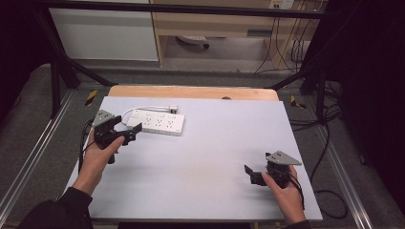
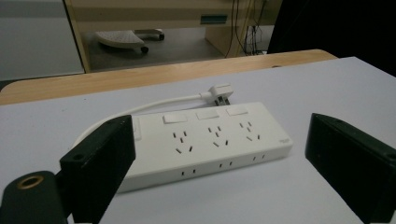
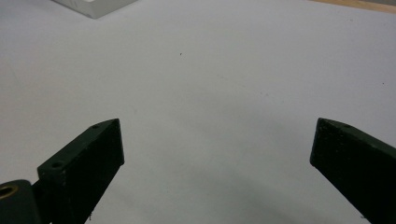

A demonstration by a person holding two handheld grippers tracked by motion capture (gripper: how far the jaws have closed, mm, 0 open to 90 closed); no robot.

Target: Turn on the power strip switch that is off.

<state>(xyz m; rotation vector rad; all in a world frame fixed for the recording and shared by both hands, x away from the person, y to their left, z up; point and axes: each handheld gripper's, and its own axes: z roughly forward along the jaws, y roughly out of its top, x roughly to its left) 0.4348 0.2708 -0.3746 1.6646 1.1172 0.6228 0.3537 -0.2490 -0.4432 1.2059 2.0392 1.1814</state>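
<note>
On the left, my left gripper [image 1: 128, 132] is raised just off the near-left end of the white power strip [image 1: 157, 122], jaws spread wide and holding nothing. In the left gripper view the strip [image 2: 205, 142] sits straight ahead between my two black jaws, close enough that its left end is partly hidden behind the left one, but I don't think I'm touching it; from above, the jaw tip looks just short of the strip's edge, though that angle is too coarse for me to be sure.

The strip lies flat, sockets up, in the far-left part of the pale mat [image 1: 215, 162]. Its long axis runs left to right across the table, tilted a little so the right end sits slightly nearer me. Its white cord [image 2: 154, 106] loops round the far side, and the plug [image 2: 219, 92] rests on the mat just behind the strip, pins showing.

Since I'm coming at it from the left end, along the length, I judge I'd have to swing across the short width to grip the body.

Over on the right, my right gripper [image 1: 254, 175] is low at the near-right of the mat, well apart from the strip, open wide and empty. The left hand is clearly the nearer one.
</note>
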